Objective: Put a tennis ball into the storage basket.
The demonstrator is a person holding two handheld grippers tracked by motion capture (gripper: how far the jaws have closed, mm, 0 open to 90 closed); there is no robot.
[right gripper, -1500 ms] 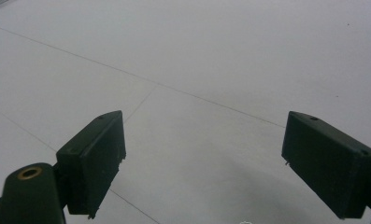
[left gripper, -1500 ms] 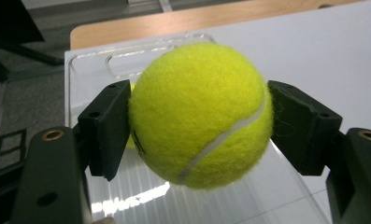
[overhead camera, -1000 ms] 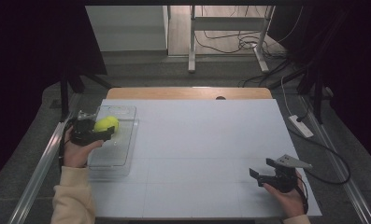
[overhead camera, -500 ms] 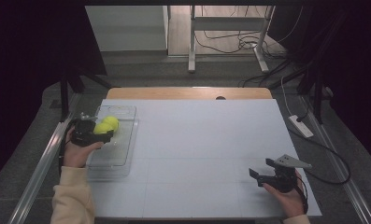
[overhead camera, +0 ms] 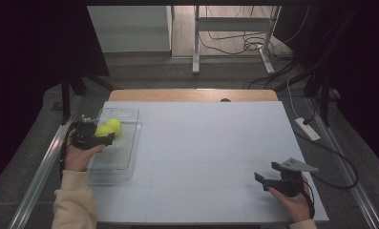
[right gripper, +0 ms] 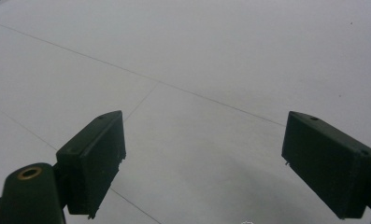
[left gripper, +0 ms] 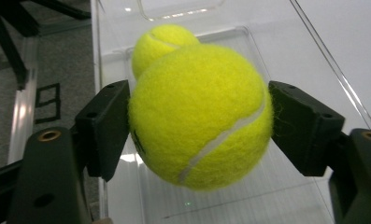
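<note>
The left claw (left gripper: 199, 116) is pinching a fuzzy yellow-green tennis ball (left gripper: 202, 114) by its two sides, holding it above the floor of a clear plastic rectangular tray (overhead camera: 115, 152) at the left edge of the tabletop, with a second yellow-green tennis ball (left gripper: 162, 39) lying in the tray just beyond it. The pads are meeting the ball only at its widest points (felt gives little purchase on flat black pads), so I am judging that a slackening squeeze or a tilt could let it roll out, drop into the tray and knock the resting ball, or bounce over the low clear wall. The right claw (right gripper: 216, 163) is standing spread with nothing between its jaws, hovering low over the bare surface near the right front corner, well apart from the tray. The pale grey-white tabletop (overhead camera: 211, 143) is showing faint seam lines, with a wooden strip along its far edge. Beyond it, a dark room is holding a grey floor, metal table legs and loose black cables.
</note>
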